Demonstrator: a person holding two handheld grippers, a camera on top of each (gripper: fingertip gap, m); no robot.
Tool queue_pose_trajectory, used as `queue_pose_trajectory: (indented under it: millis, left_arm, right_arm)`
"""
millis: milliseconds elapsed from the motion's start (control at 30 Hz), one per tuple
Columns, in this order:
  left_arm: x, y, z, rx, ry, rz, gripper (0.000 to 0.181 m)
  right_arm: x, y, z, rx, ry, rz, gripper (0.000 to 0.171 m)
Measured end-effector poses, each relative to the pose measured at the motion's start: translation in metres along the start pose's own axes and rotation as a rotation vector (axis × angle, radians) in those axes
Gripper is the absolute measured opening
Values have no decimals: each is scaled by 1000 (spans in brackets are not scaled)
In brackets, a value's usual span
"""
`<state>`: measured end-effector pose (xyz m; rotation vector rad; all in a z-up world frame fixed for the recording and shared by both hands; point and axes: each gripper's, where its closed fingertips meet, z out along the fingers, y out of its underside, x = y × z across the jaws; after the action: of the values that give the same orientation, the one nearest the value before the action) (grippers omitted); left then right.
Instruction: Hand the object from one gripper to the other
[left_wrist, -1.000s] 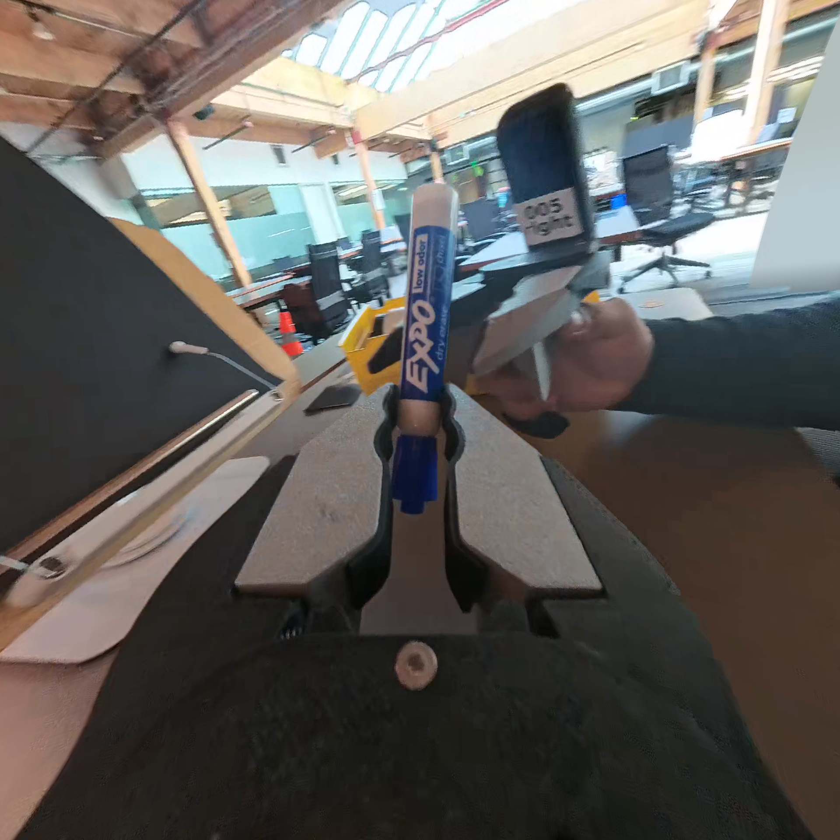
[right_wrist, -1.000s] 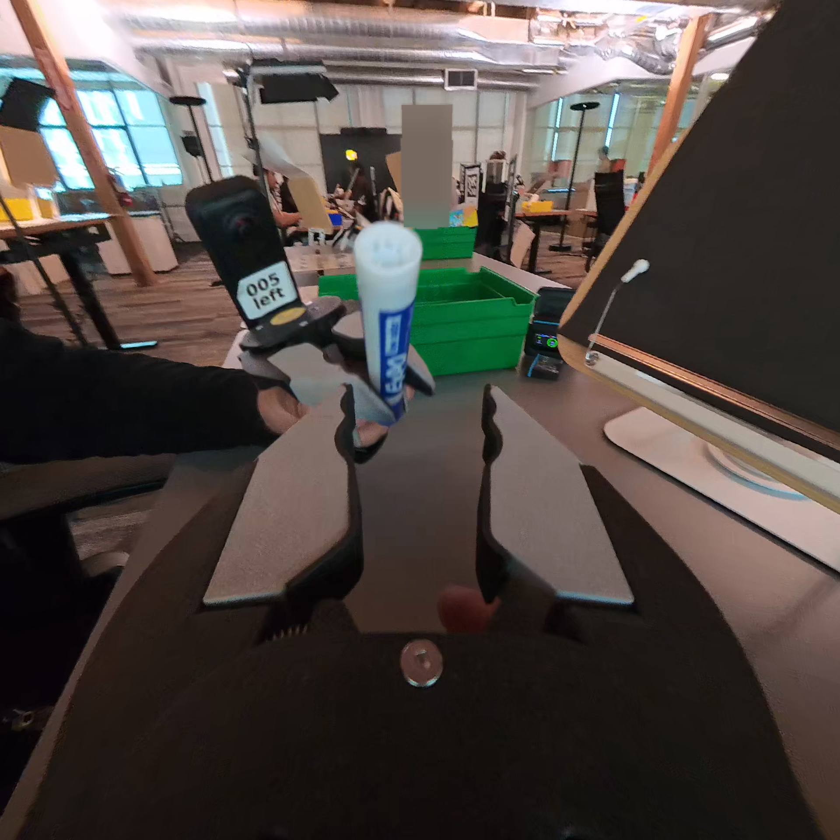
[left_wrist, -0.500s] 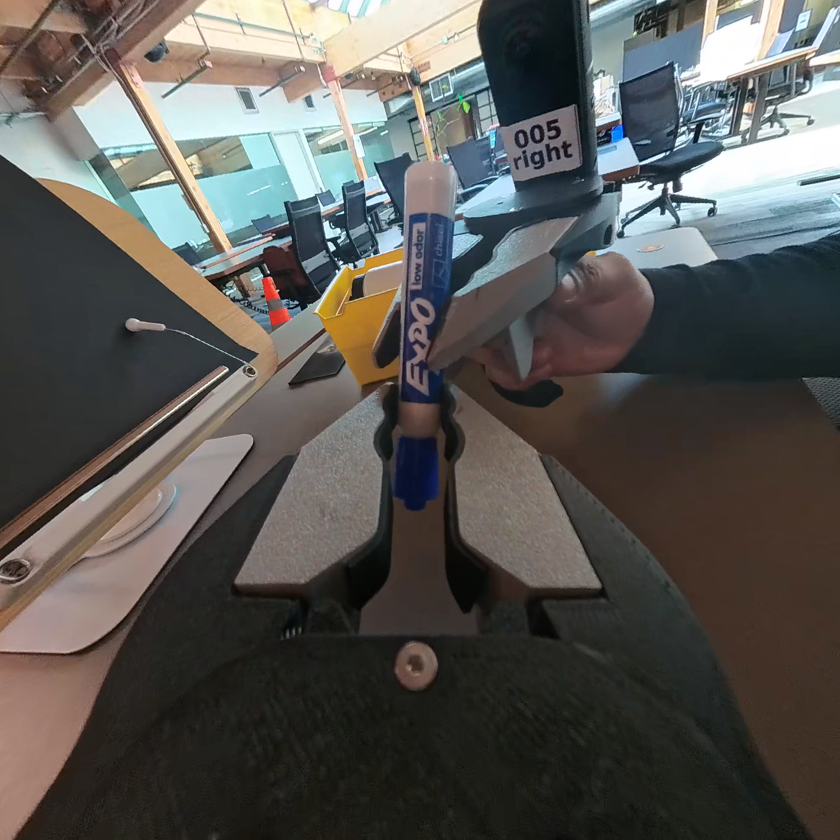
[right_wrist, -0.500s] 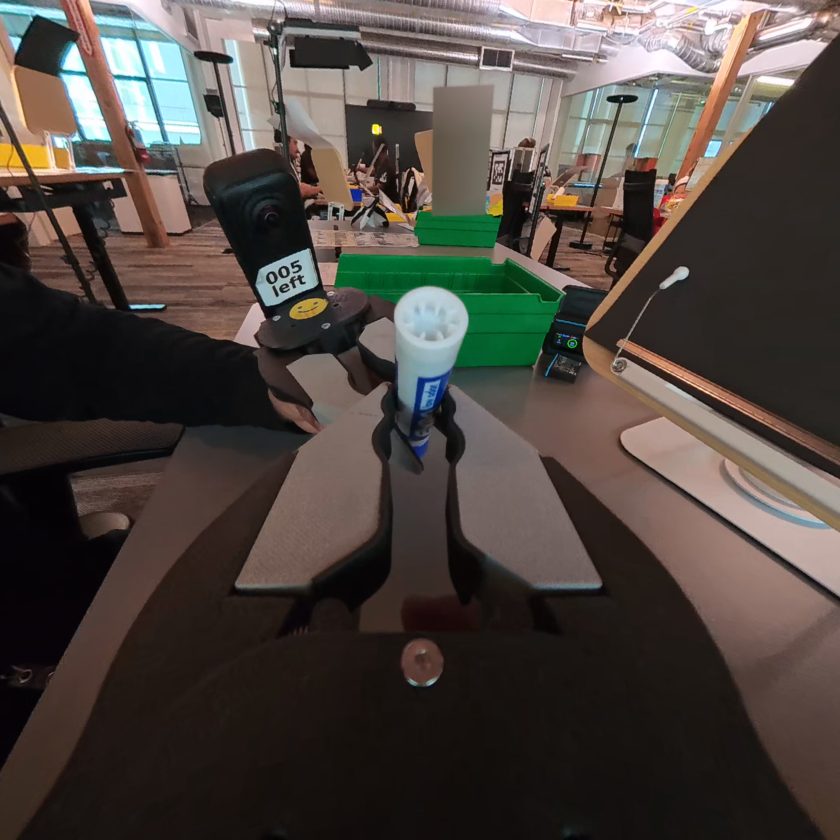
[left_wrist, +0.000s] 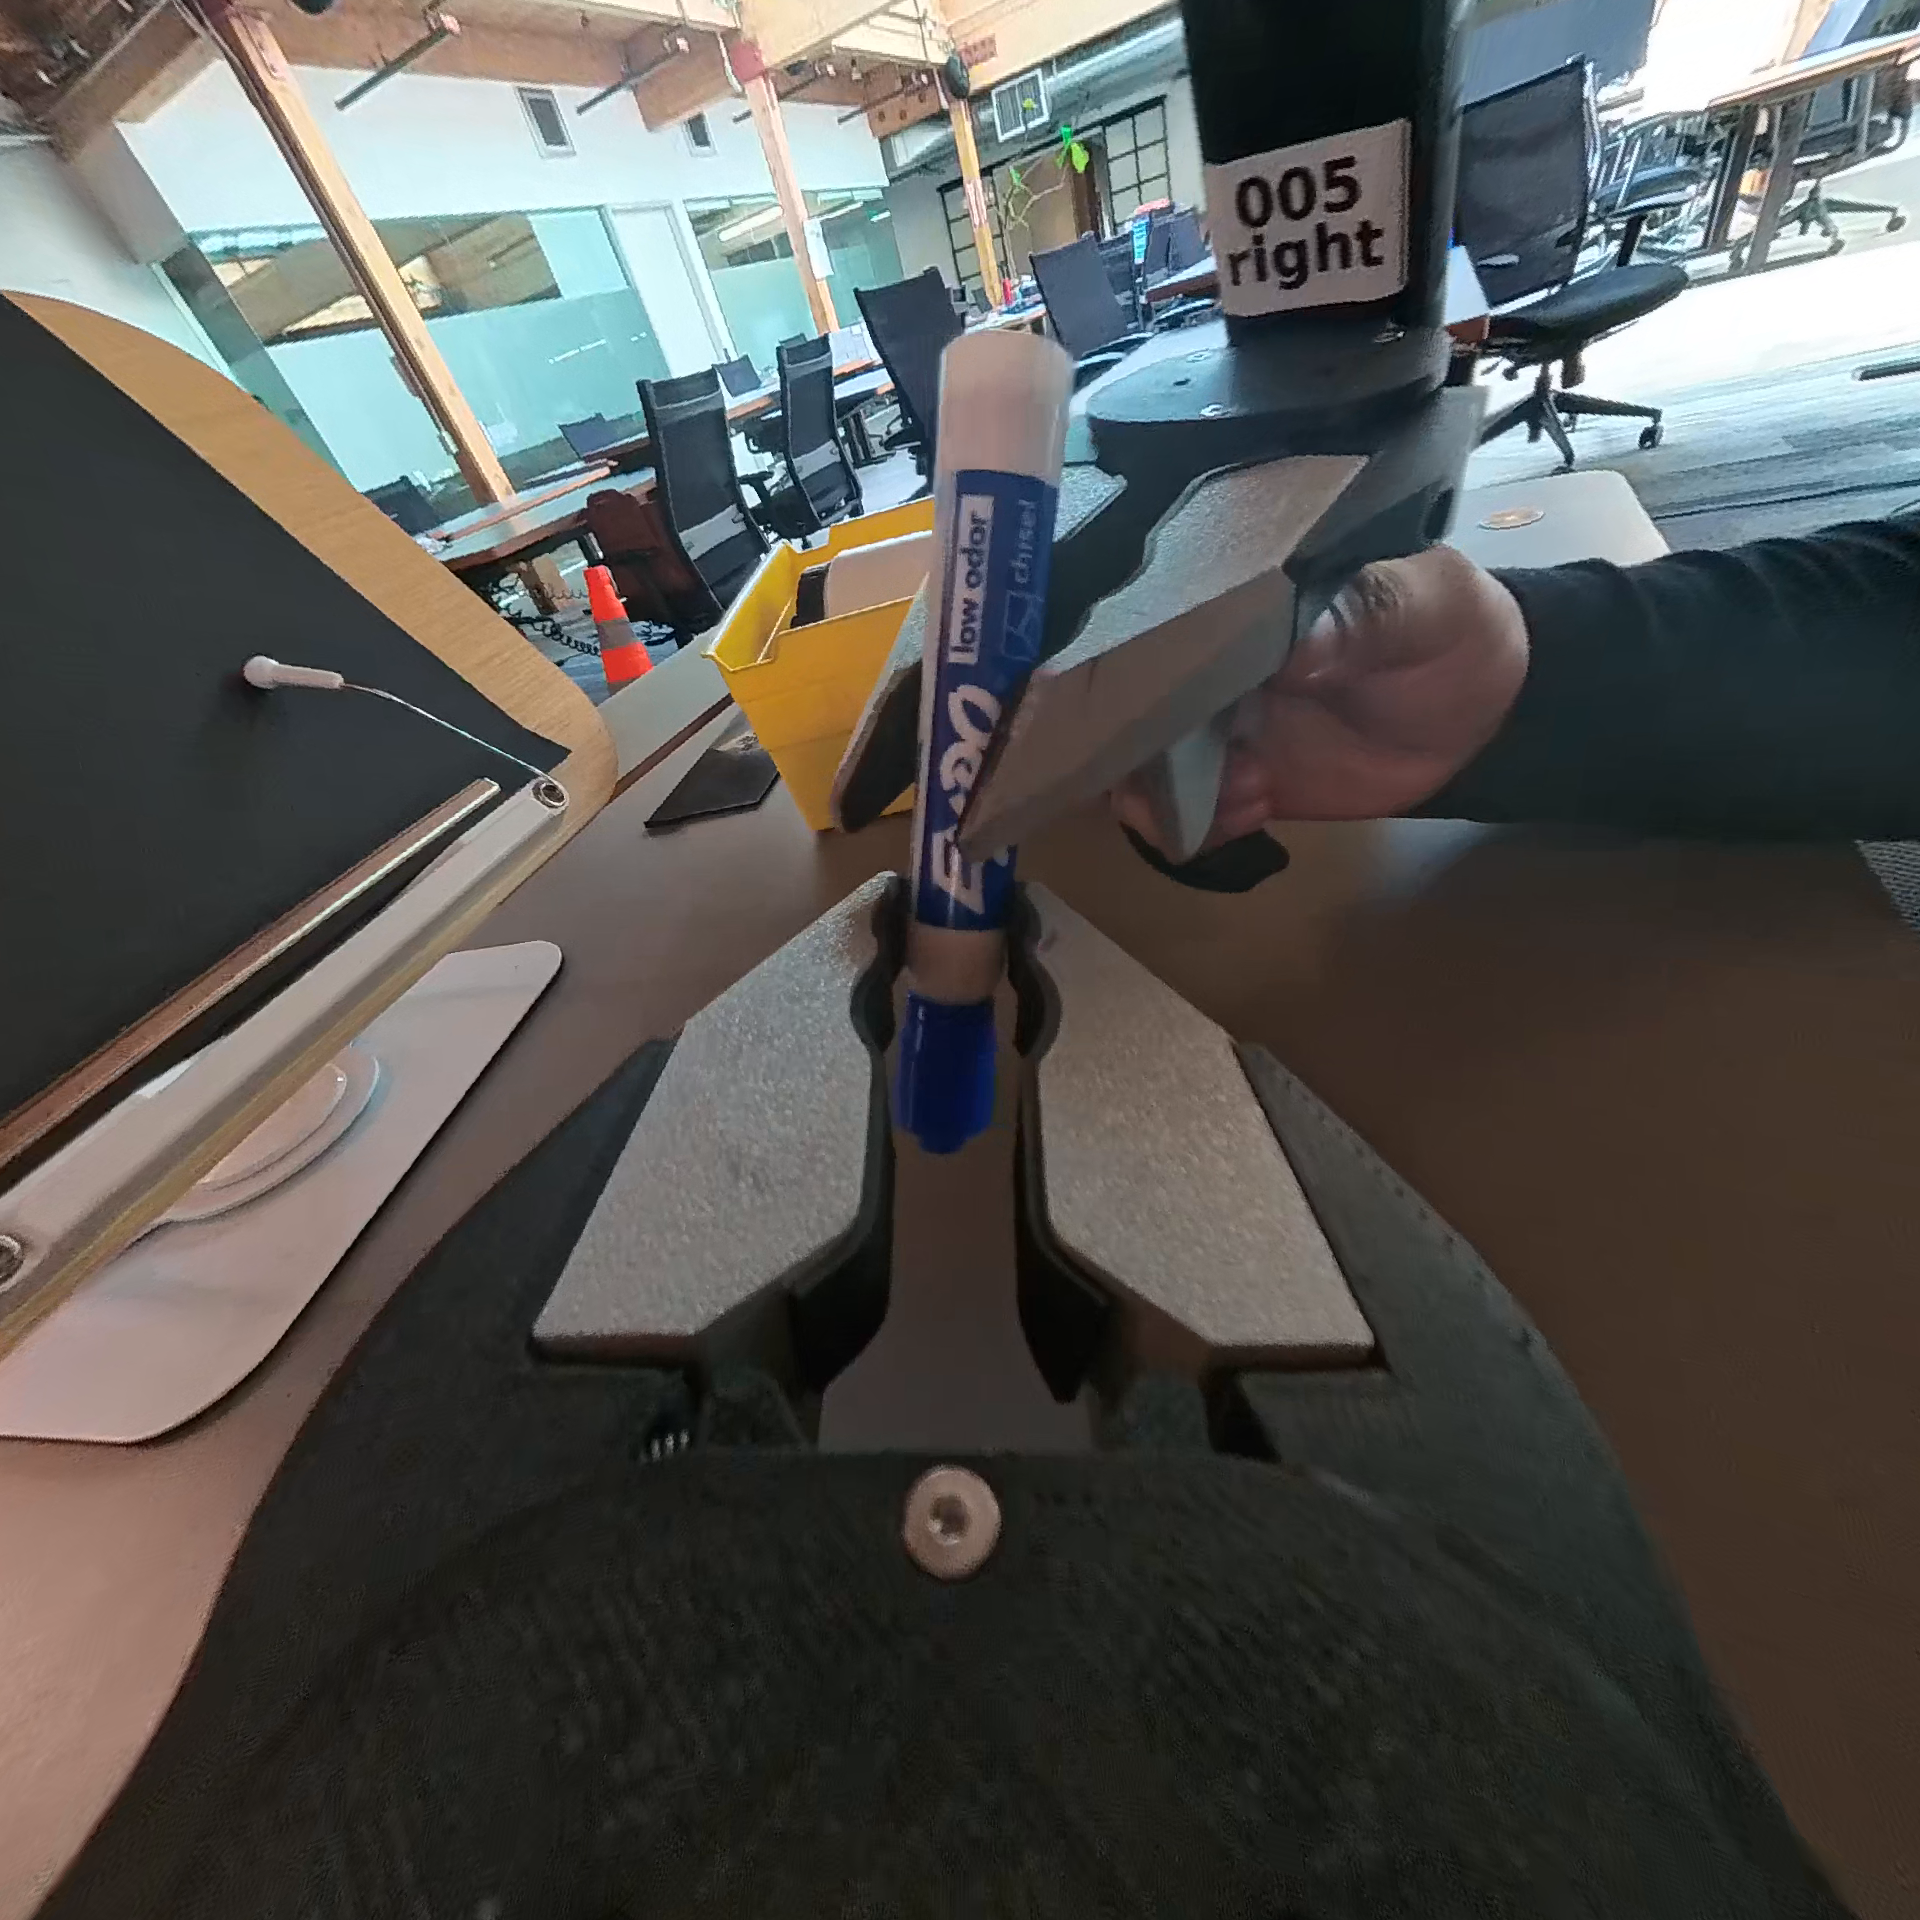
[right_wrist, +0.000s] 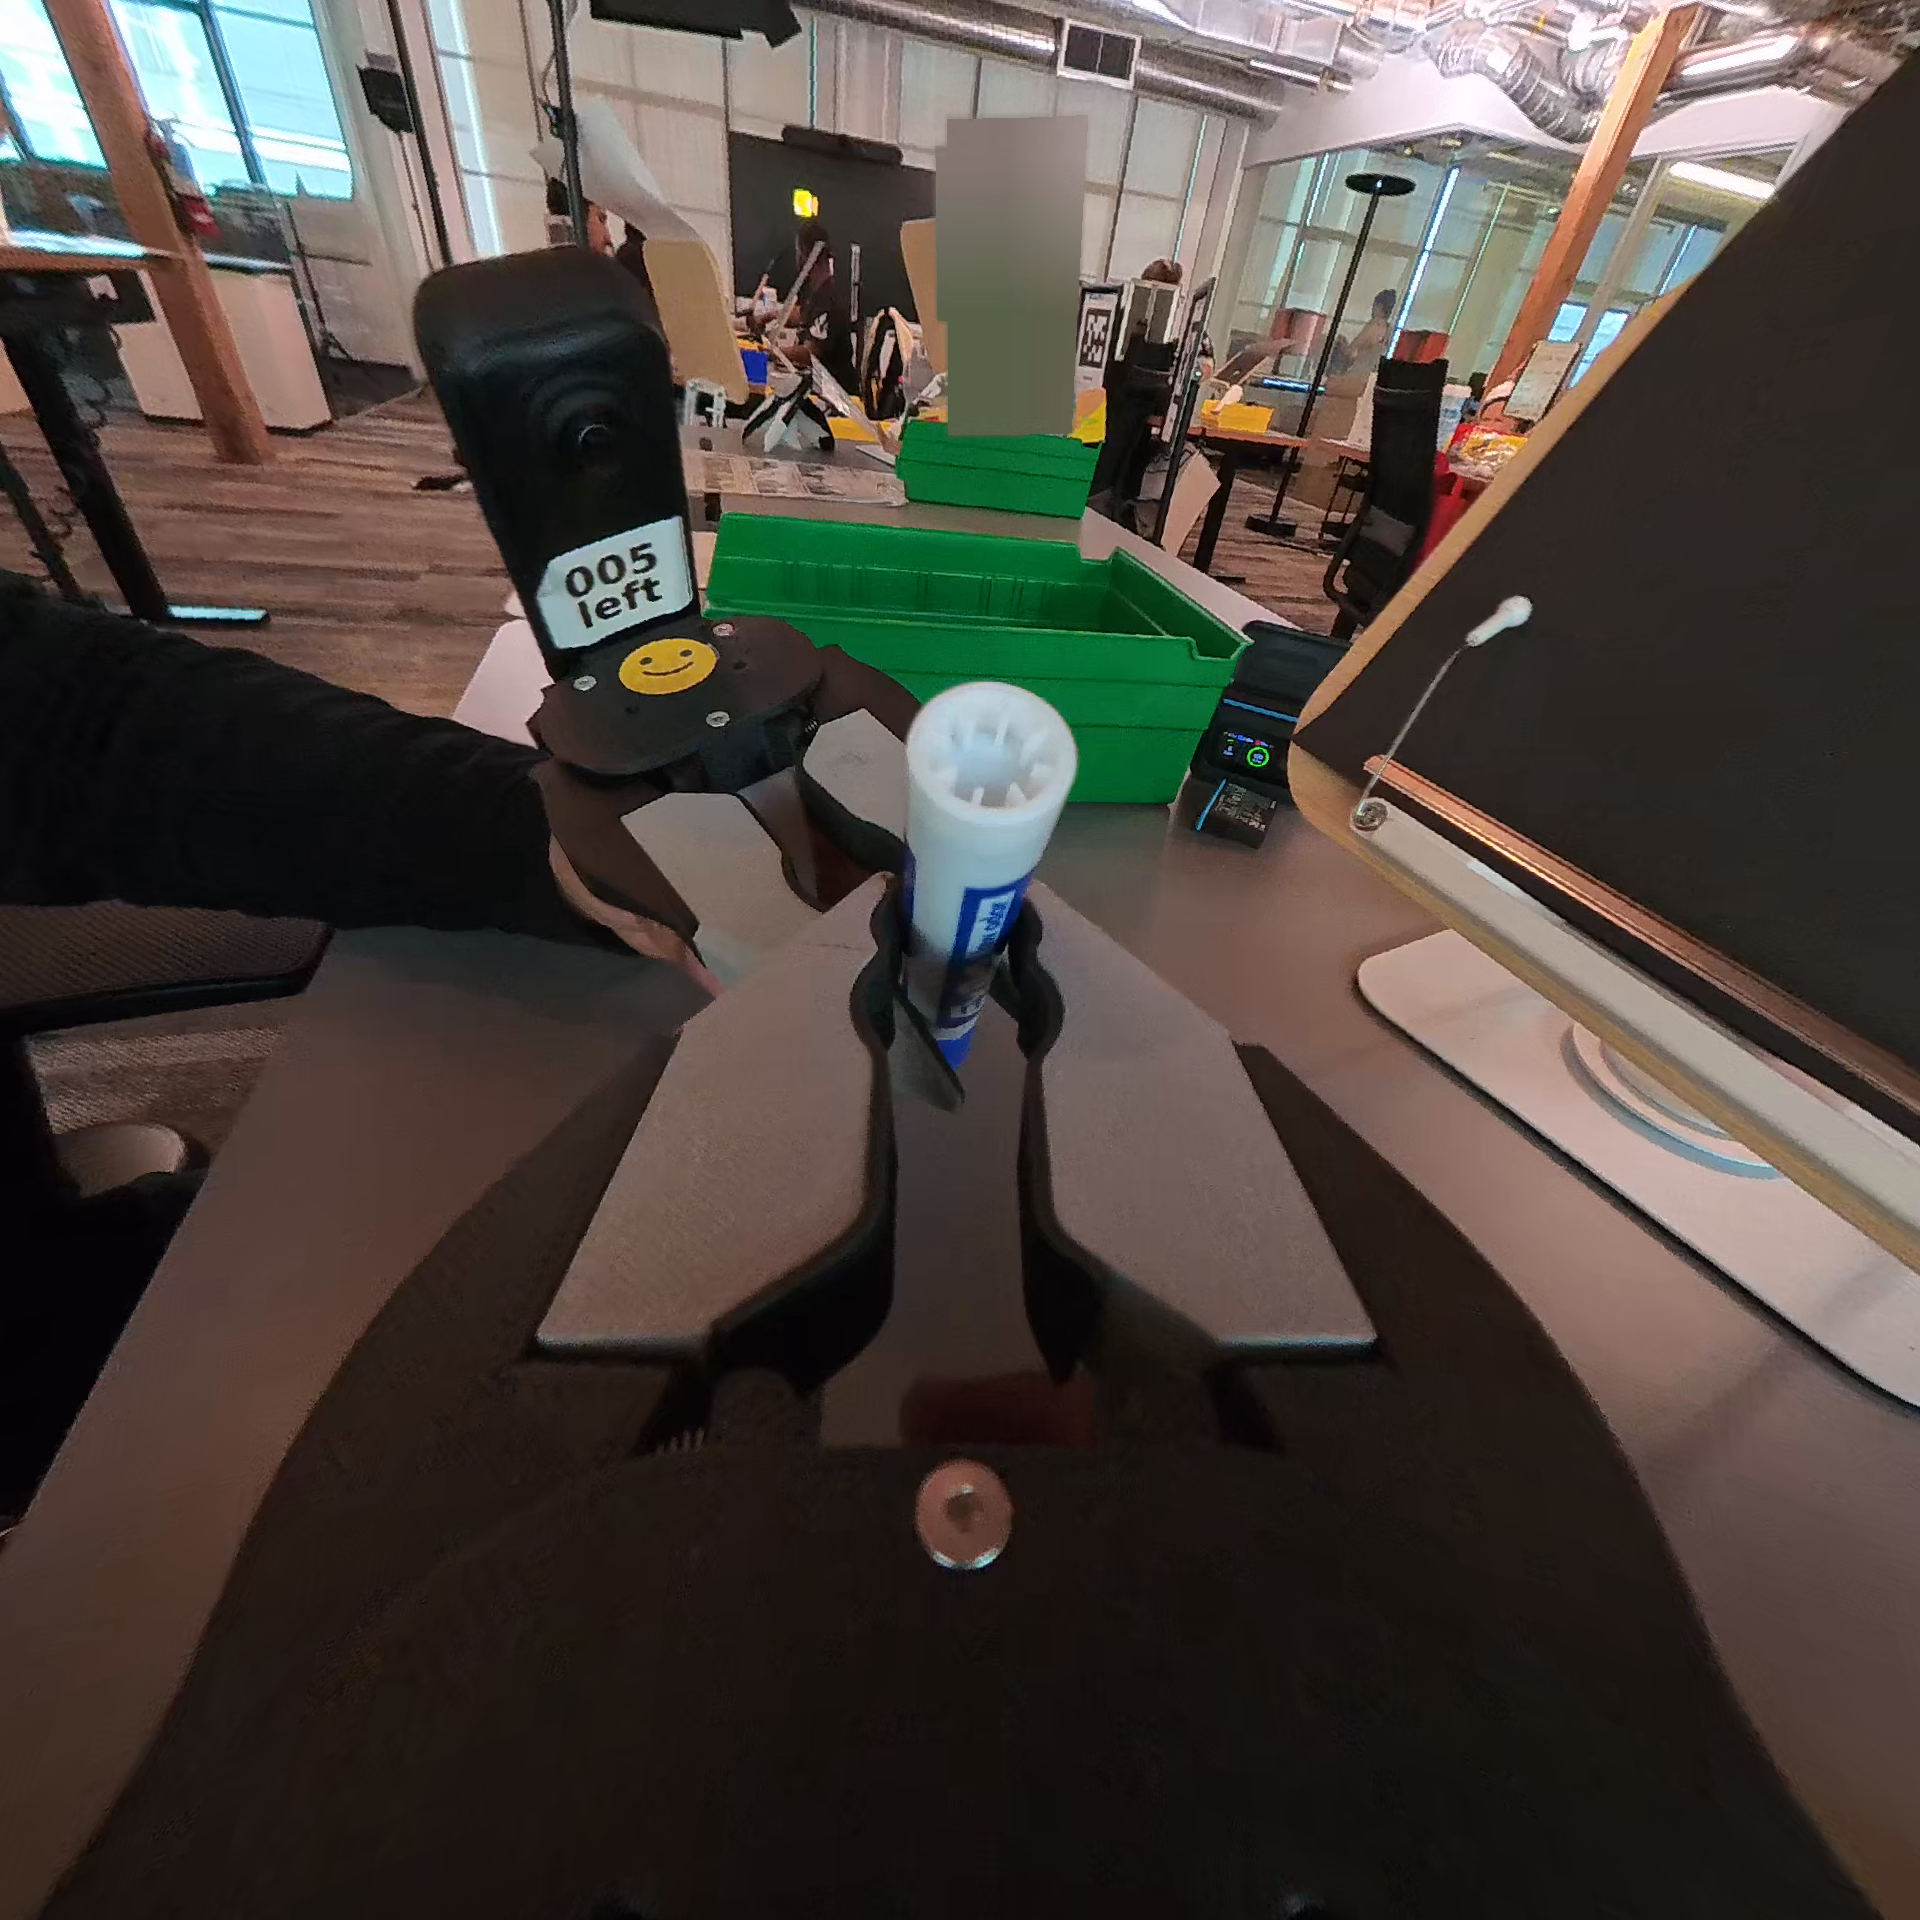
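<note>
Bins and a board on the table
Green bin (right_wrist: 966, 634) left of the tilted black board (right_wrist: 1662, 665) (small black device (right_wrist: 1252, 764) between); yellow bin (left_wrist: 821, 665) right of it

Both views are bright with daylight: in the left wrist view it floods in from the upper right of the frame, nearly blown out, and leaves a soft sheen on the brown surface (left_wrist: 1558, 1039). Wide-angle distortion bends beams and edges toward the borders. Slight motion blur softens the lower corners, and the distant room is a little hazy.
</note>
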<state>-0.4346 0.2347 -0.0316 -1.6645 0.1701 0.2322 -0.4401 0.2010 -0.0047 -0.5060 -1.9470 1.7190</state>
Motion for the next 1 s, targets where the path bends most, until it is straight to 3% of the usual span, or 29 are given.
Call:
queue_pose_trajectory:
  millis: [700,833,1000]
  left_arm:
    - [-5,6,0,-8,-27,-15,18]
    - [-13,12,0,-35,-47,-67,36]
    - [-18,17,-1,-52,-30,-167,53]
  right_arm:
    - [3,3,2,-30,40,-43,17]
    - [13,-5,-5,-13,140,-142,17]
    - [45,-3,-19,-132,435,-449,16]
